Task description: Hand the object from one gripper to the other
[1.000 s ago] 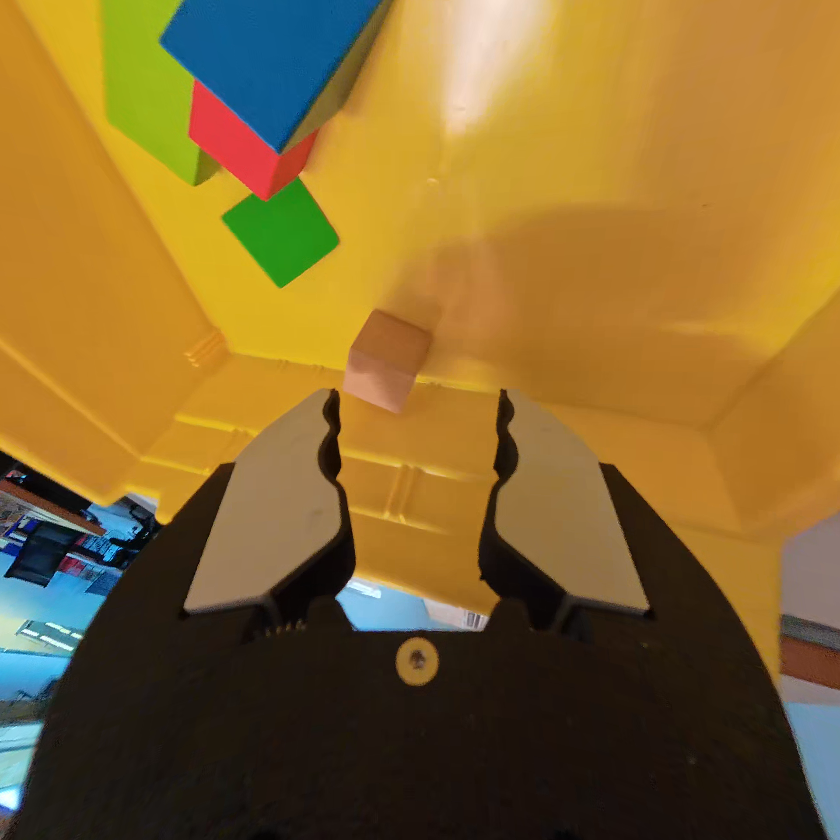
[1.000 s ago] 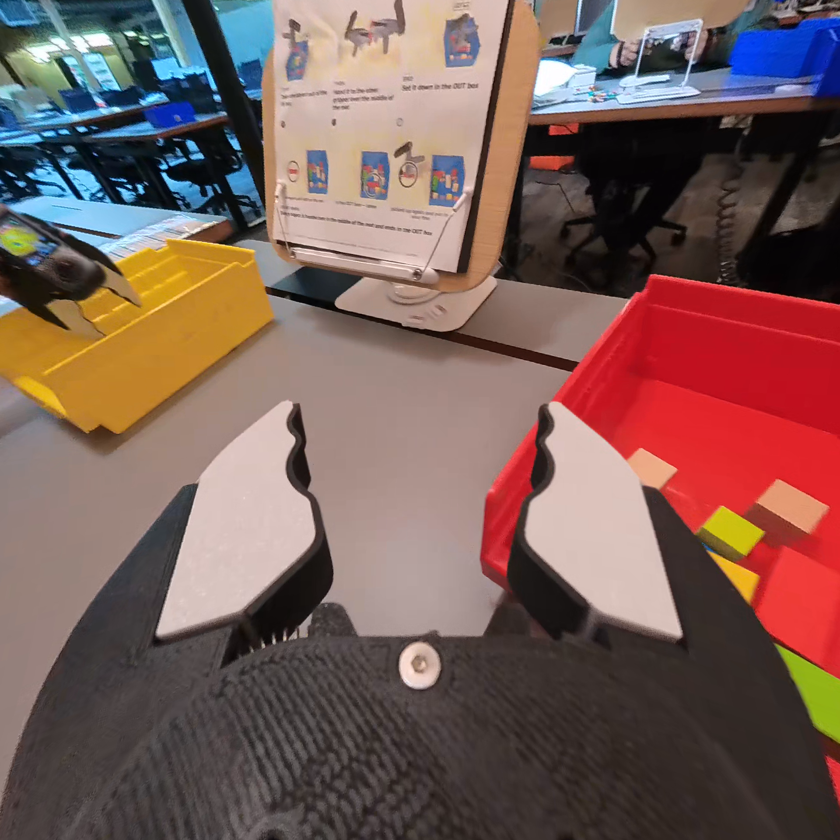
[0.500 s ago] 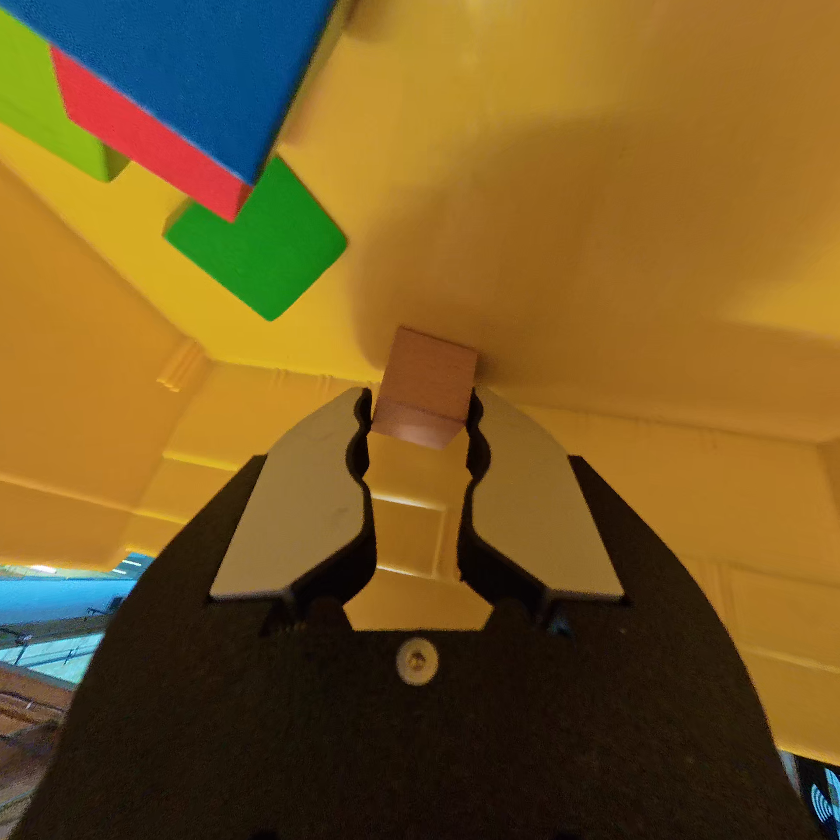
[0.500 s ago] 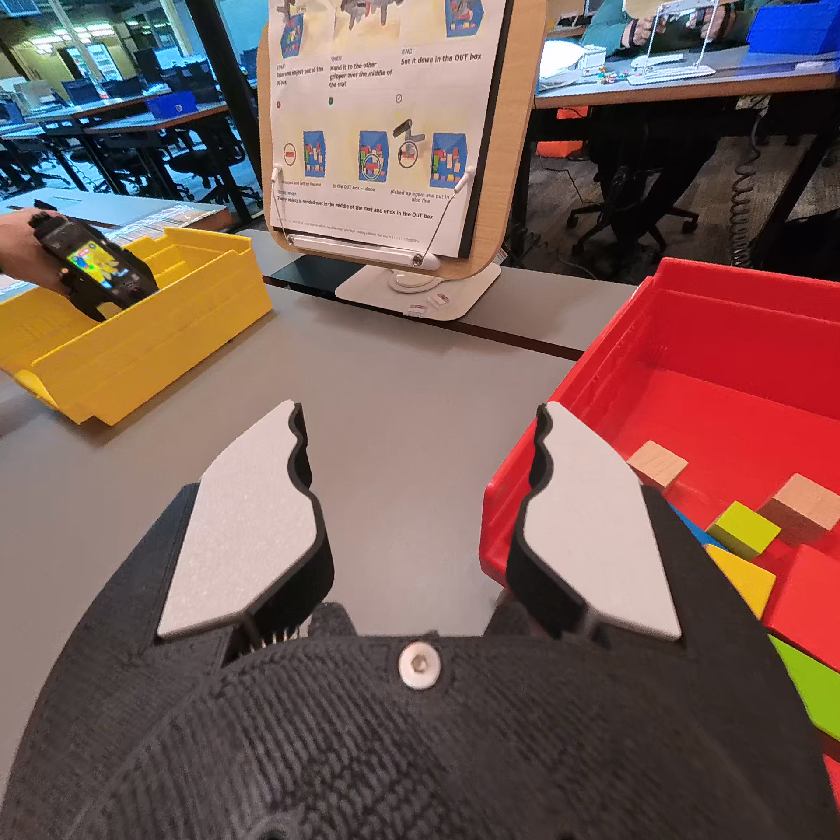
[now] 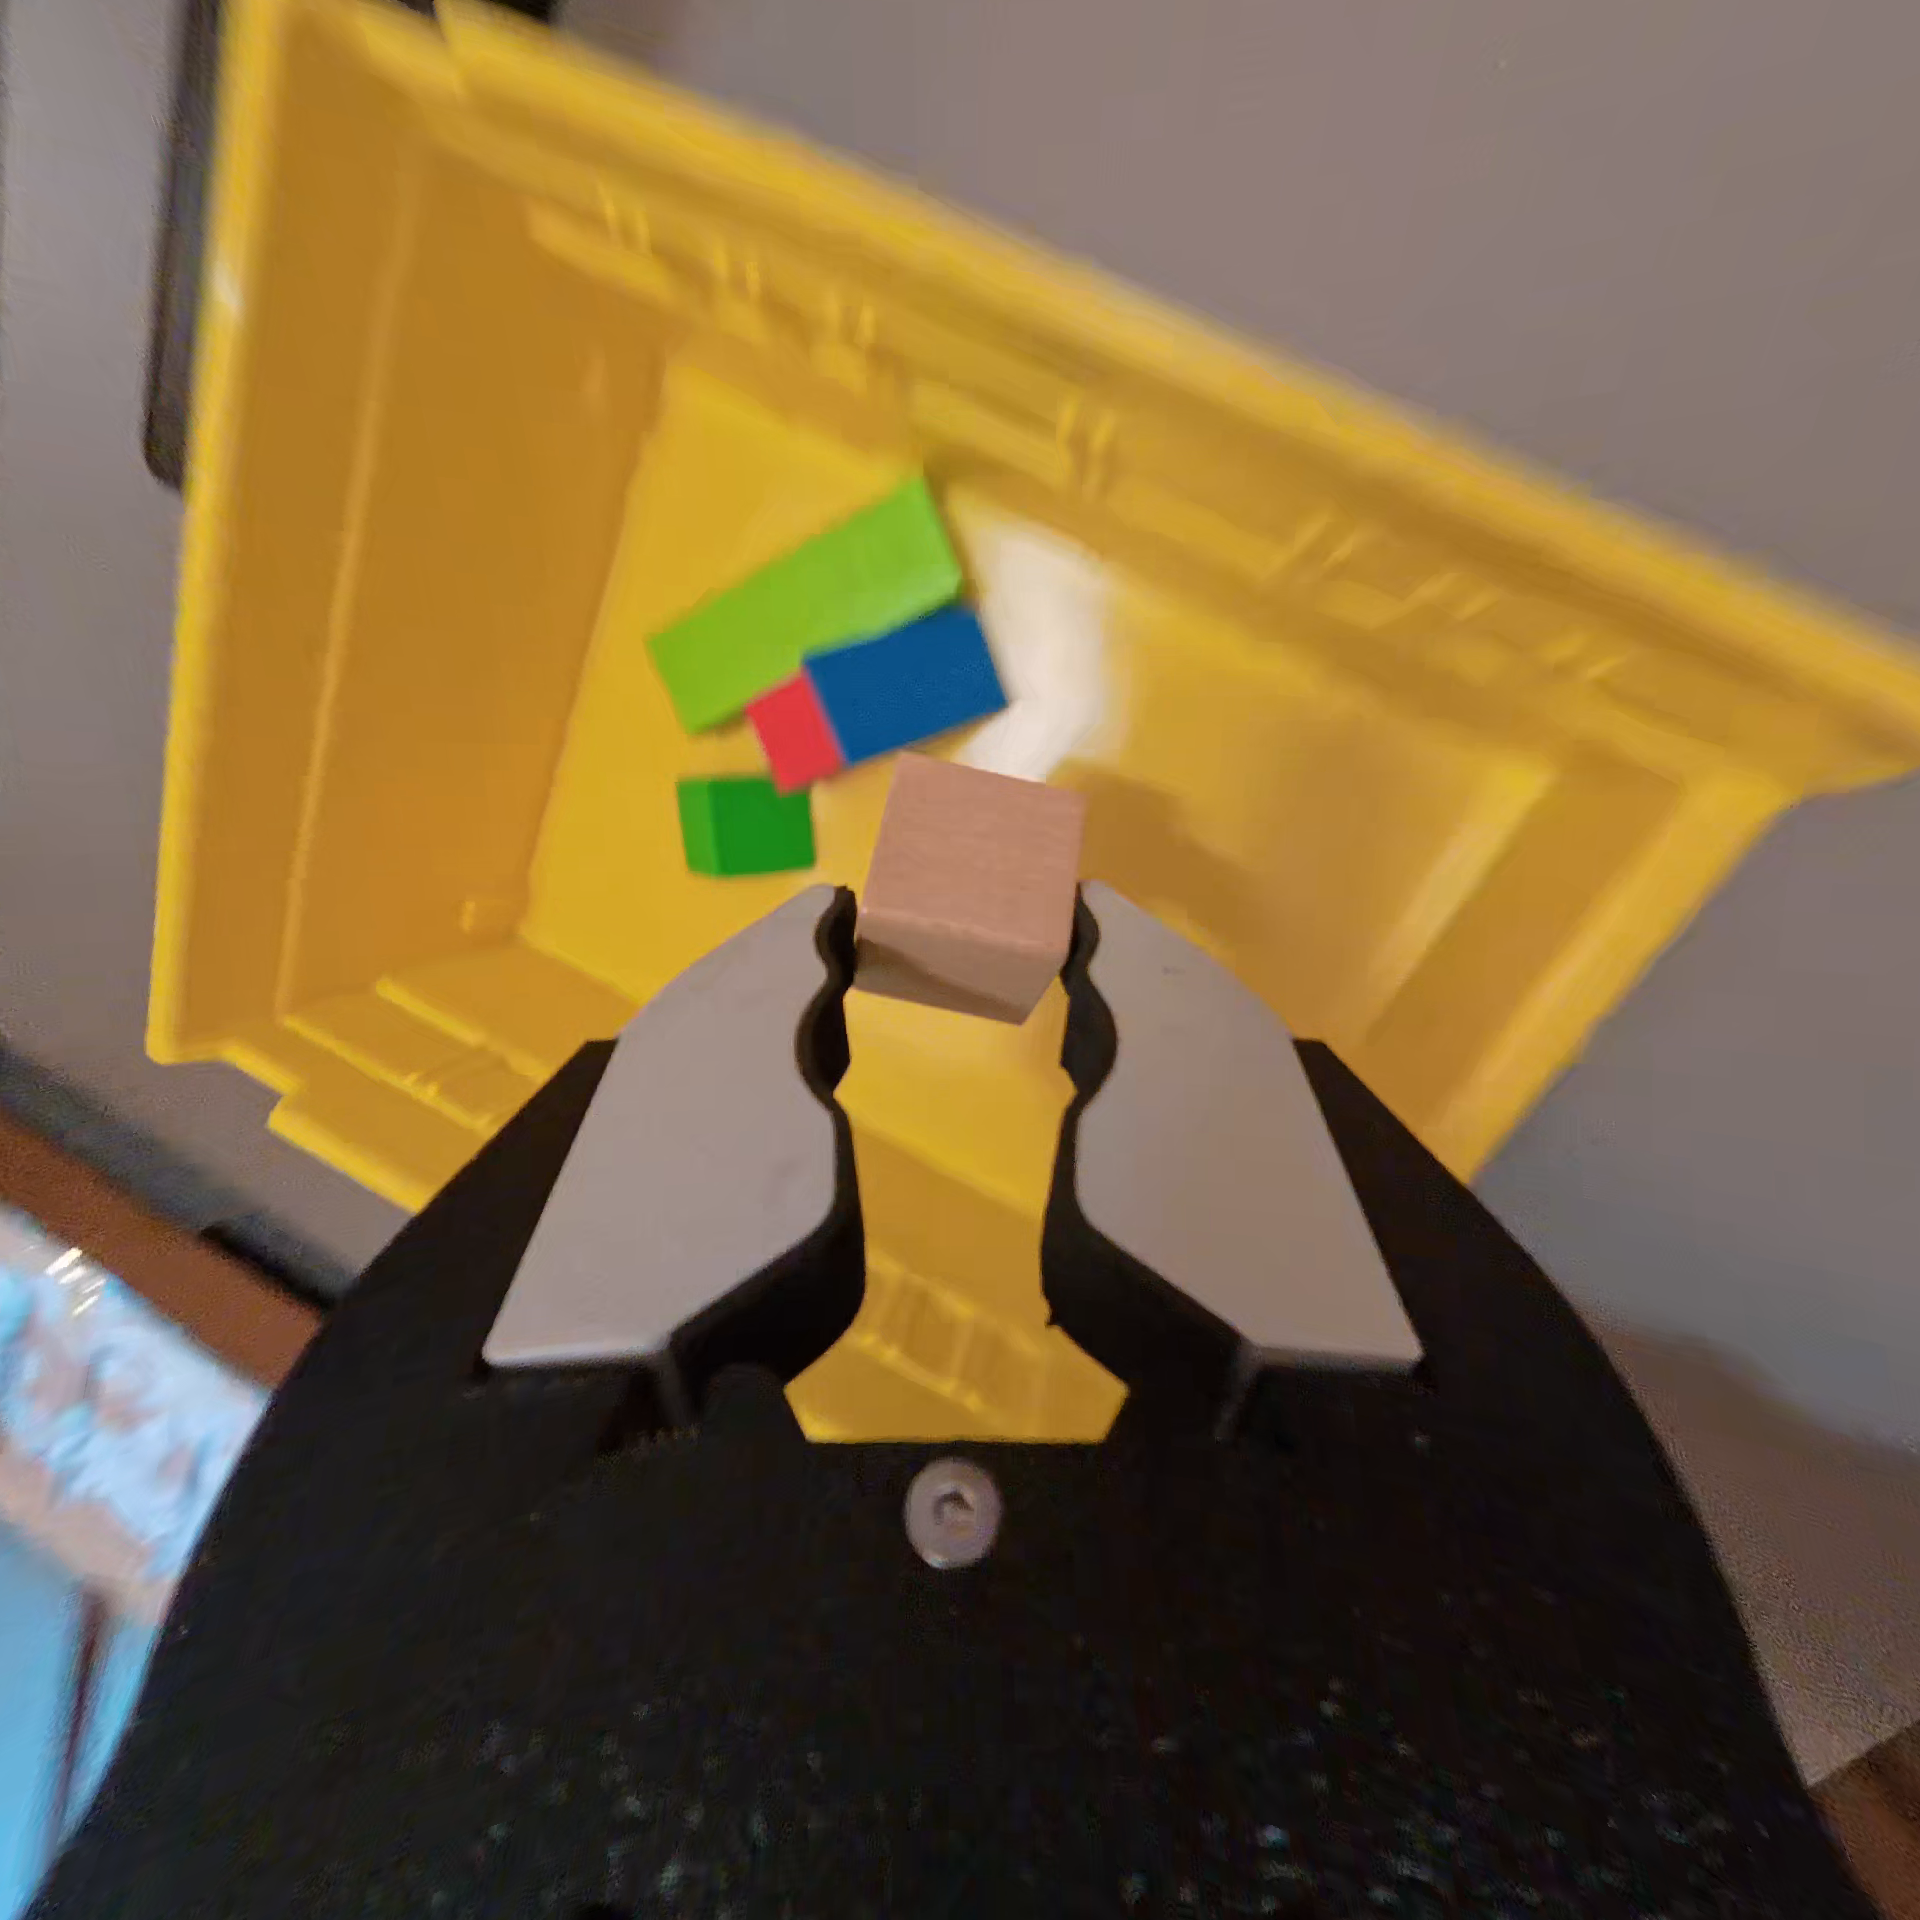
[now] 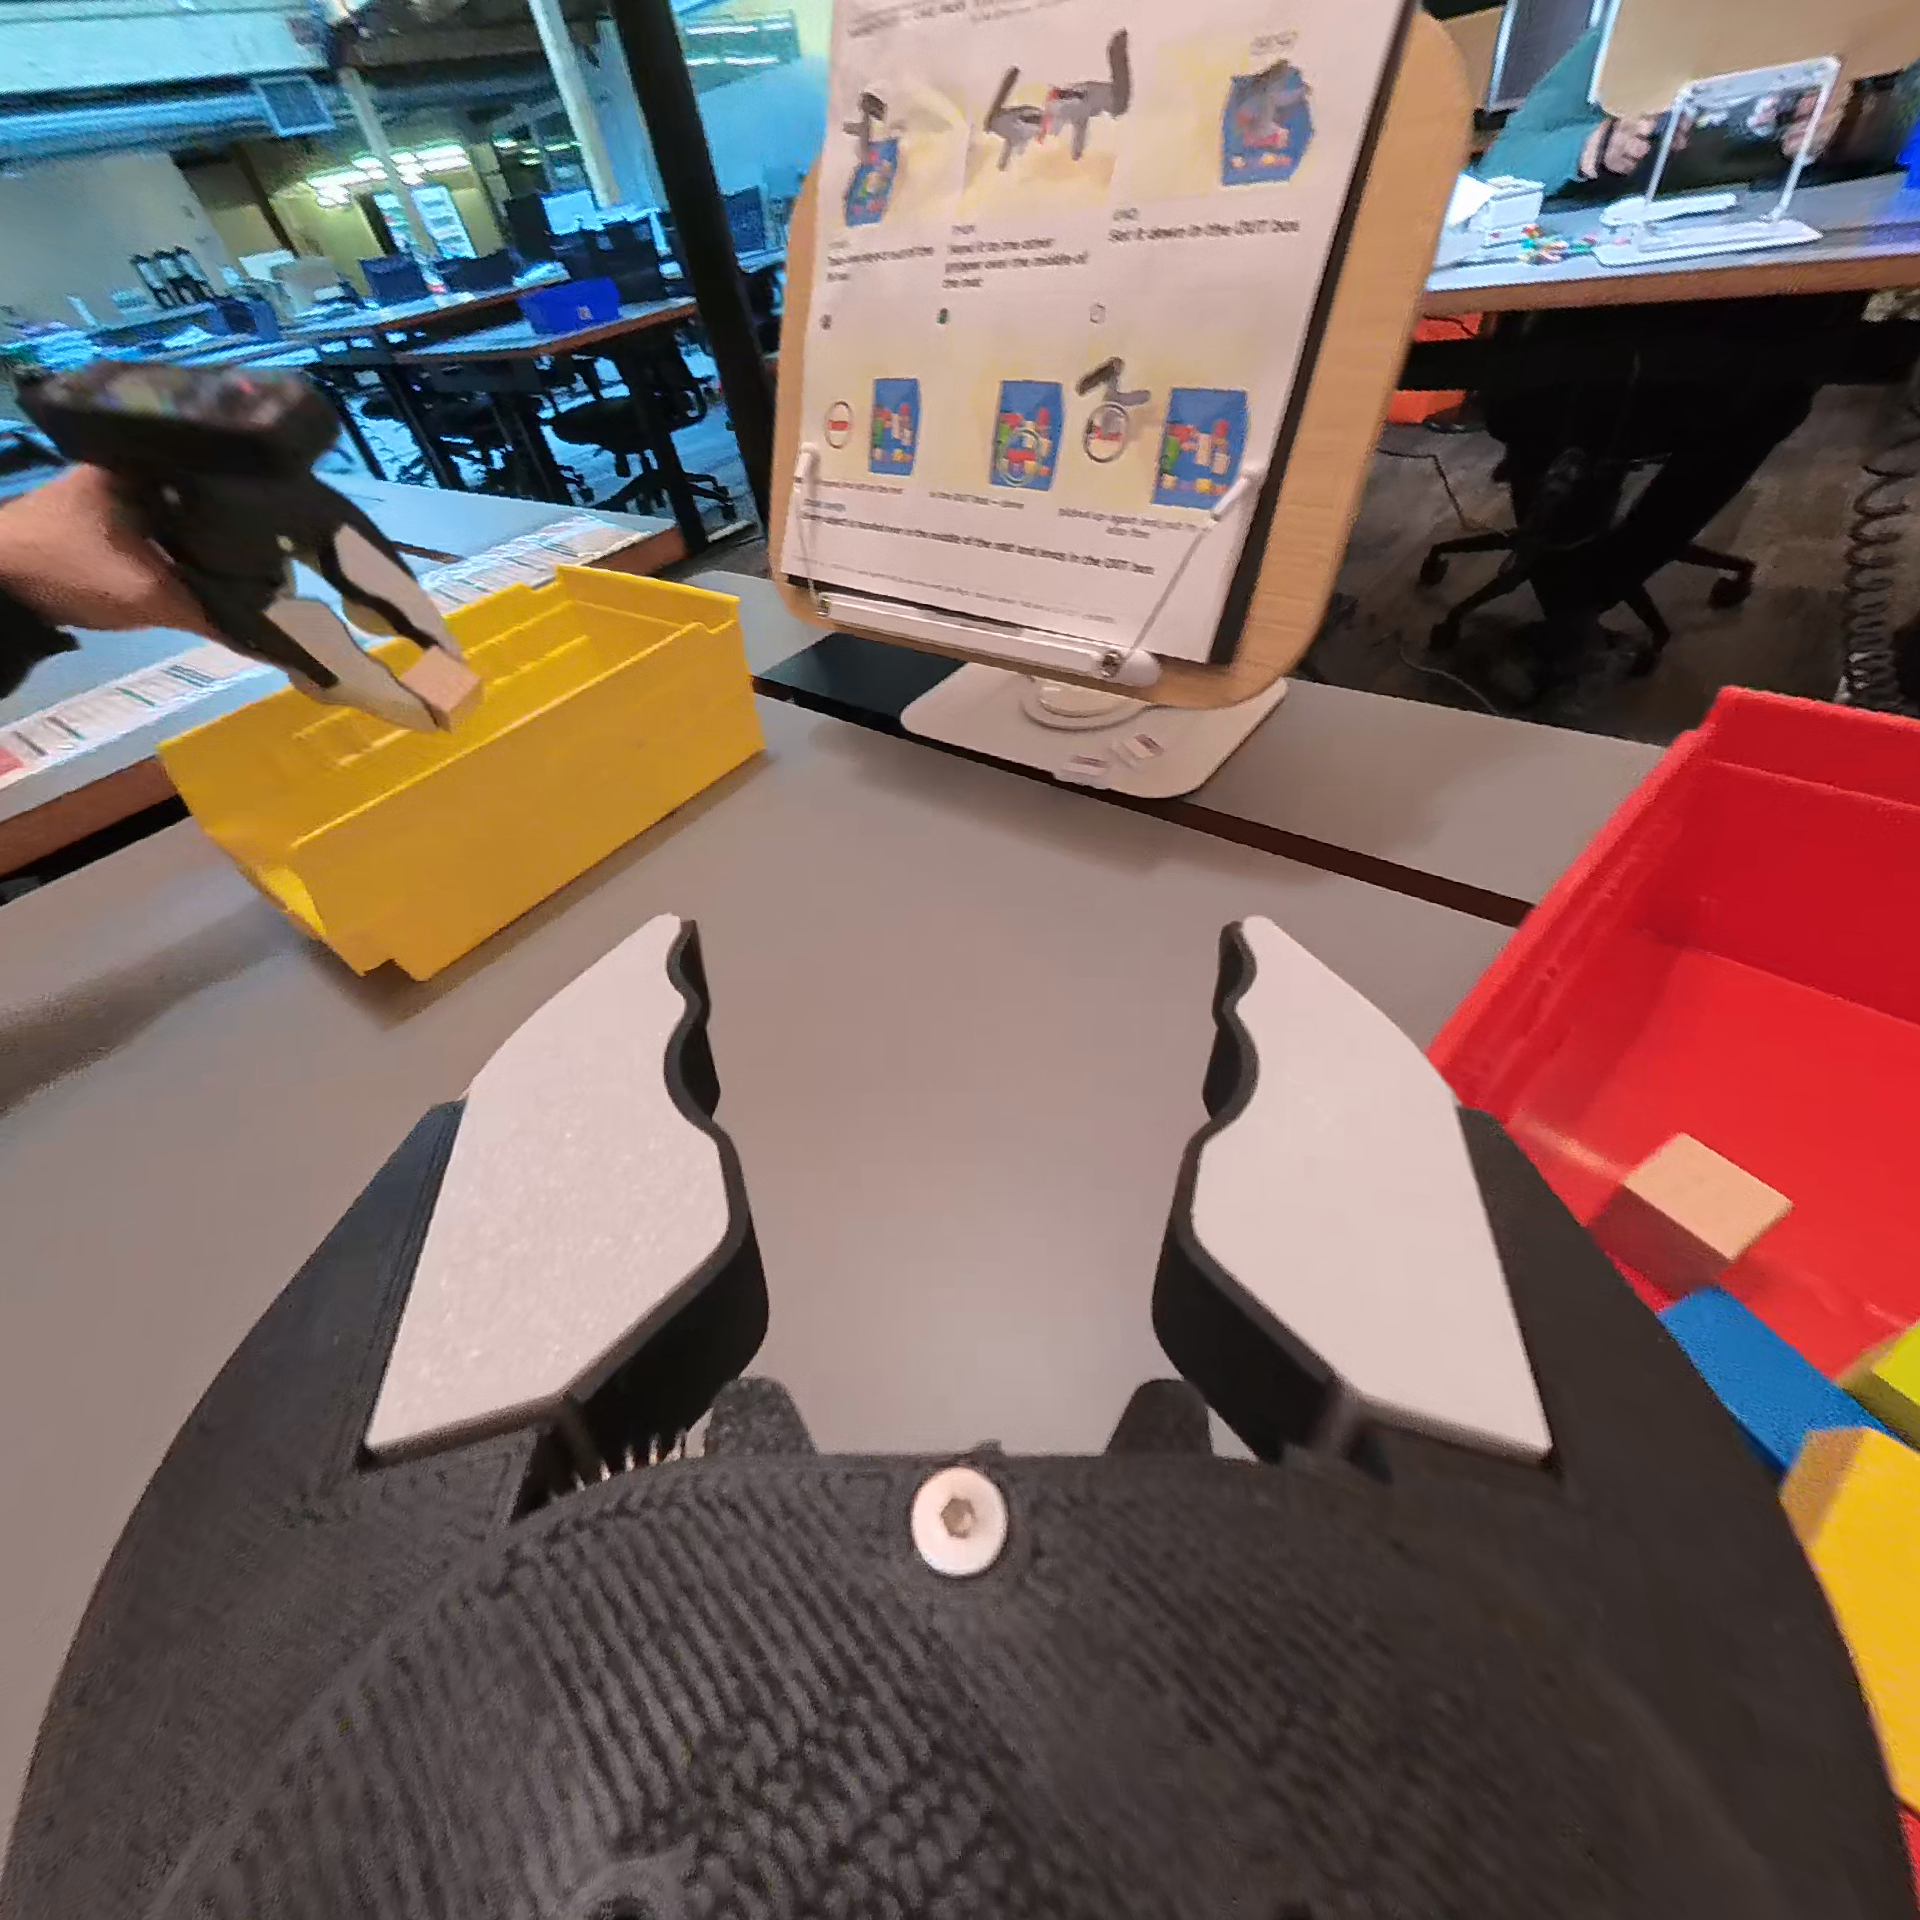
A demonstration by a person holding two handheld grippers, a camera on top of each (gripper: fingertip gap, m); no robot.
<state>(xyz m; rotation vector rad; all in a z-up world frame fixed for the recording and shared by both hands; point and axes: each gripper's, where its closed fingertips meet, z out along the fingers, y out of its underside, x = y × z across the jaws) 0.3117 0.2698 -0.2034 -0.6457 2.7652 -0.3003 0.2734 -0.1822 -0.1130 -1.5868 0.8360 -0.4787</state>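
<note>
Above a yellow bin (image 5: 1351, 582) on a grey table (image 6: 935, 935), the left gripper (image 5: 961, 914) clamps a plain wooden cube (image 5: 971, 883) between its fingers (image 5: 727, 1091), both pads pressed against the cube's sides and the cube lifted clear of the bin floor. Below it in the bin lie a lime-green block (image 5: 800, 603), a blue block (image 5: 904, 681), a red block (image 5: 795, 727) and a dark green cube (image 5: 743, 826). Over the middle of the table, the right gripper (image 6: 961, 997) hangs with fingers spread wide around bare air, beside a red bin (image 6: 1714, 935) holding more blocks.
</note>
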